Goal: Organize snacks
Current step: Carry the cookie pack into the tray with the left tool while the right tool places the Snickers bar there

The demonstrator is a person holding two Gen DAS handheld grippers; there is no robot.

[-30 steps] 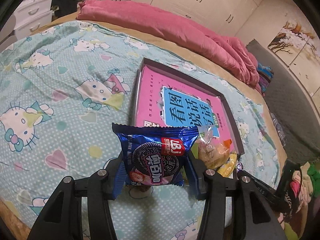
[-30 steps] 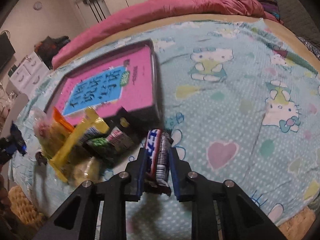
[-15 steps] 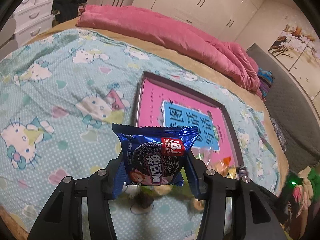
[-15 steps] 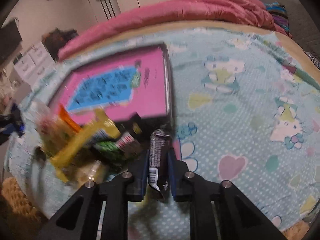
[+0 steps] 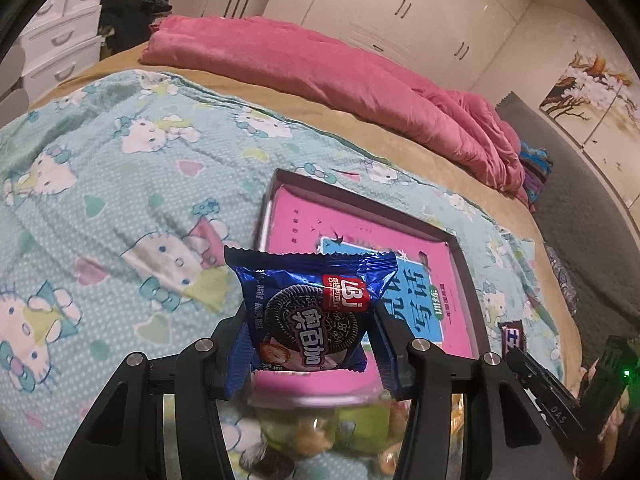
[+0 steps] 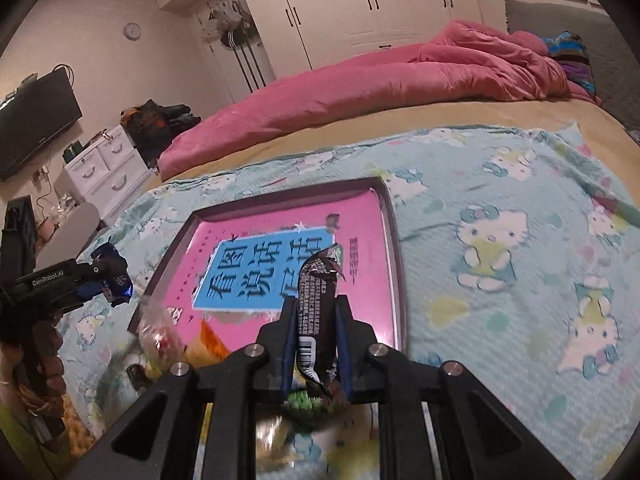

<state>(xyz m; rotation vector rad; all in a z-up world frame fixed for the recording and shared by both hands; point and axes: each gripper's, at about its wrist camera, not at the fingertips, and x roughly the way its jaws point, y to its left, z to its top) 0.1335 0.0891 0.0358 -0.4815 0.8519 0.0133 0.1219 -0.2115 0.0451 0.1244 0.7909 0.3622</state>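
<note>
Left wrist view: the left gripper (image 5: 310,322) is clenched on a blue cookie packet (image 5: 308,312) (label facing the camera), held above the near edge of the pink-lined tray (image 5: 466,276), which extends toward 1 o'clock. Right wrist view: the right gripper (image 6: 316,328) is clamped tight on a dark snack bar (image 6: 316,304), upright at 12 o'clock over the same tray (image 6: 394,248); loose snacks (image 6: 160,336) lie at 9 o'clock on the patterned blanket (image 6: 520,280).

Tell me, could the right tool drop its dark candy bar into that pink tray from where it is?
Probably yes. The right tool holds the candy bar just short of the tray, whose pink floor looks bare; only the loose snacks crowd its near corner.
</note>
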